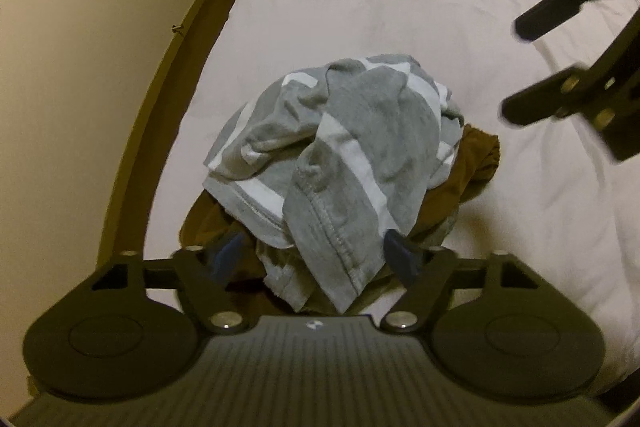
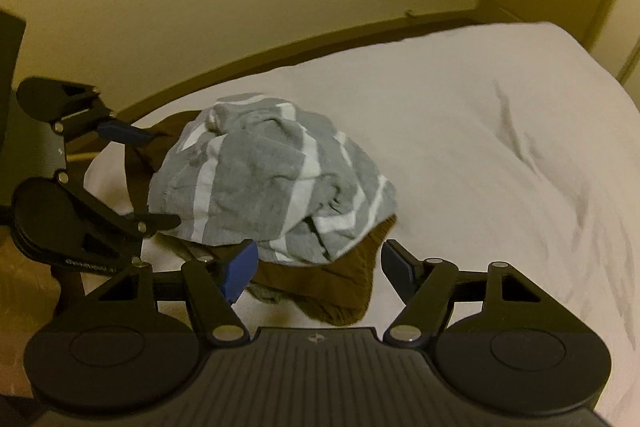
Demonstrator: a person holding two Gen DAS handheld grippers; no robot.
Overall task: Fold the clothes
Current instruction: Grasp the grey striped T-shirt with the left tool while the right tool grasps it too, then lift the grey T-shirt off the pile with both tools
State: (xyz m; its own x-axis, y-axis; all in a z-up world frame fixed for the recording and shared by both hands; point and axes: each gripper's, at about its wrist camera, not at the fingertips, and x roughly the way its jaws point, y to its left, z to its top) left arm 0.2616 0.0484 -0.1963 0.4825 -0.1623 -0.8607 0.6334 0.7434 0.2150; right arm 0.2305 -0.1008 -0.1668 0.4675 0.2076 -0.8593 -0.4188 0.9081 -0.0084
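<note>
The left gripper (image 1: 316,255) hangs over the near edge of the clothes heap with its jaws wide apart, one blue-padded fingertip (image 1: 228,255) on each side of a hanging fold of the grey and white striped garment (image 1: 340,139). The cloth drapes between the jaws; whether the pads touch it cannot be told. The right gripper (image 2: 316,267) also stands spread wide, clamped on nothing, poised just above the heap's edge over the brown garment (image 2: 340,283).

The striped garment lies crumpled on top of the heap, the brown one beneath it and showing at the heap's sides. The heap rests on the white bed sheet (image 1: 420,7), near the bed's edge by the cream wall (image 1: 80,67).

Small white lettering on the left gripper's body, seen from the right wrist, is too blurred to read.
</note>
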